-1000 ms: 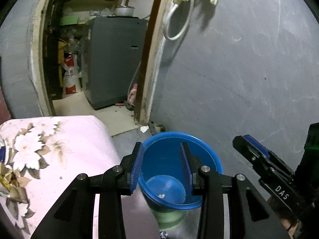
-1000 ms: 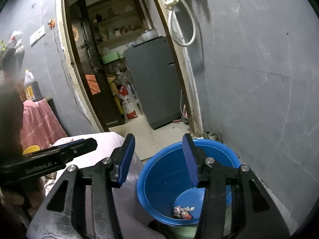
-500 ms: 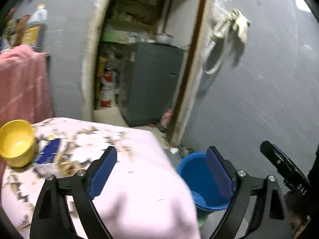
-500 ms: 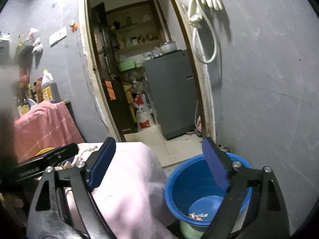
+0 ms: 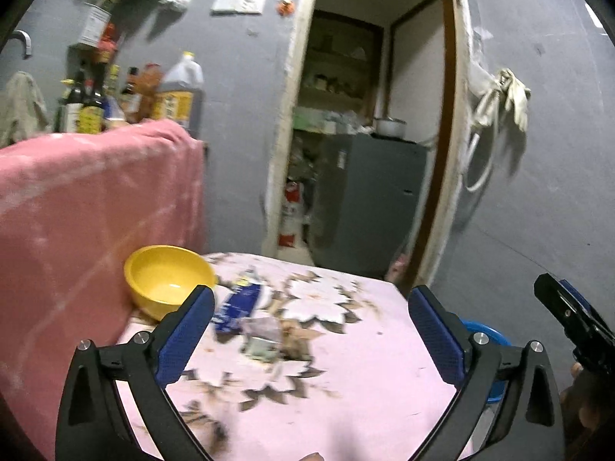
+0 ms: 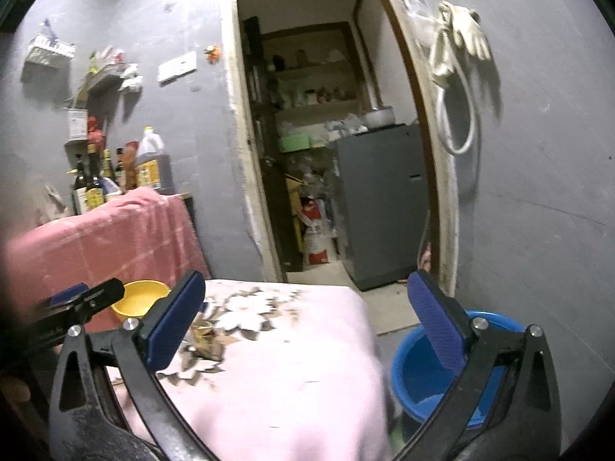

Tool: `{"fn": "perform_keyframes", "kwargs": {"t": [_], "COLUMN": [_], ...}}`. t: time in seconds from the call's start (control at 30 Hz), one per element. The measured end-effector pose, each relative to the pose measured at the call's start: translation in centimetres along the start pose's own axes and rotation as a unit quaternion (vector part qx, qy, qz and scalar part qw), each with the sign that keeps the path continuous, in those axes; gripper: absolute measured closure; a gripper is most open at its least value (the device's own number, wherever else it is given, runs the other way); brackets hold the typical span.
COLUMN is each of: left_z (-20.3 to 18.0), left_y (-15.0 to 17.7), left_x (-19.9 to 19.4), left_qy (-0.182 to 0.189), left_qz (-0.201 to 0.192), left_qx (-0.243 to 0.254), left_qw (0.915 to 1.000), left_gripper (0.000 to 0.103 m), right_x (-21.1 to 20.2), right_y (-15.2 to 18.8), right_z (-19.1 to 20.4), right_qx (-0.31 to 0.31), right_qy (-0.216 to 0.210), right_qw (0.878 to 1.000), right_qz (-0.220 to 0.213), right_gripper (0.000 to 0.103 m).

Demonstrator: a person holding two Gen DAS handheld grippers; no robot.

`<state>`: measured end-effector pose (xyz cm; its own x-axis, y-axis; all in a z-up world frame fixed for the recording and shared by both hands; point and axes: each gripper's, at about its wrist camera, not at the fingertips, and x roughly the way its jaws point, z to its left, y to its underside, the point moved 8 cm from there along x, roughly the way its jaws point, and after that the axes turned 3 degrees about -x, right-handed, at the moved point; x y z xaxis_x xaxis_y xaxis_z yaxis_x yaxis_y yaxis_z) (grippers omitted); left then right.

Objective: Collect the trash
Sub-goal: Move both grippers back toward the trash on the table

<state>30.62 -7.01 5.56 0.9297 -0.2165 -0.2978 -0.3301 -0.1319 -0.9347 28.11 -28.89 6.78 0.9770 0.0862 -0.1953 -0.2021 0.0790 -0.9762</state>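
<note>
The left gripper [image 5: 310,309] hung over a table draped in a pink flowered cloth [image 5: 346,395], its jaws having just swung wide apart with nothing between them. Past its blue pads [image 5: 184,340] lay the trash: a flattened blue wrapper [image 5: 237,303] and, just beside it, a blurred crumpled scrap [image 5: 265,336], both resting on the cloth near a yellow bowl [image 5: 167,280] at the table's far left corner. The right gripper [image 6: 305,313] stood equally wide and empty above the same table. Below the table's right edge, a blue bucket [image 6: 417,368] sat on the floor against the gray wall. Behind, bottles [image 5: 127,96] crowded a shelf above a pink towel [image 5: 96,207], and an open doorway [image 6: 326,153] showed a gray cabinet.
</note>
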Motion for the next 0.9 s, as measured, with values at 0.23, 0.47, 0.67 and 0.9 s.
{"fn": "perform_keyframes", "kwargs": {"t": [0.23,0.47,0.67,0.9], "left_z": [3.9,6.4,7.4,8.0], "left_y": [0.3,1.3,2.5,3.7], "left_x": [-2.9,-3.8,-2.4,-0.3], "left_qy": [-0.044,-0.068,-0.069,-0.064], "left_qz": [-0.034,-0.046,-0.026,-0.007], "left_qx": [0.0,-0.007,-0.009,-0.009], "left_qw": [0.9985,0.9966,0.9973,0.9979], "left_gripper": [0.004,0.004,0.004,0.004], "right_x": [-0.6,0.4,2.6,5.5], "right_y": [0.5,1.4,2.7,4.1], "right_z": [4.6,7.5,9.1,9.8], "right_qx": [-0.018,-0.041,-0.065,-0.083], "right_qy": [-0.028,-0.053,-0.067,-0.082], "right_qw": [0.999,0.998,0.996,0.992], "right_qz": [-0.012,-0.004,0.016,0.037], "right_gripper": [0.0,0.0,0.0,0.0]}}
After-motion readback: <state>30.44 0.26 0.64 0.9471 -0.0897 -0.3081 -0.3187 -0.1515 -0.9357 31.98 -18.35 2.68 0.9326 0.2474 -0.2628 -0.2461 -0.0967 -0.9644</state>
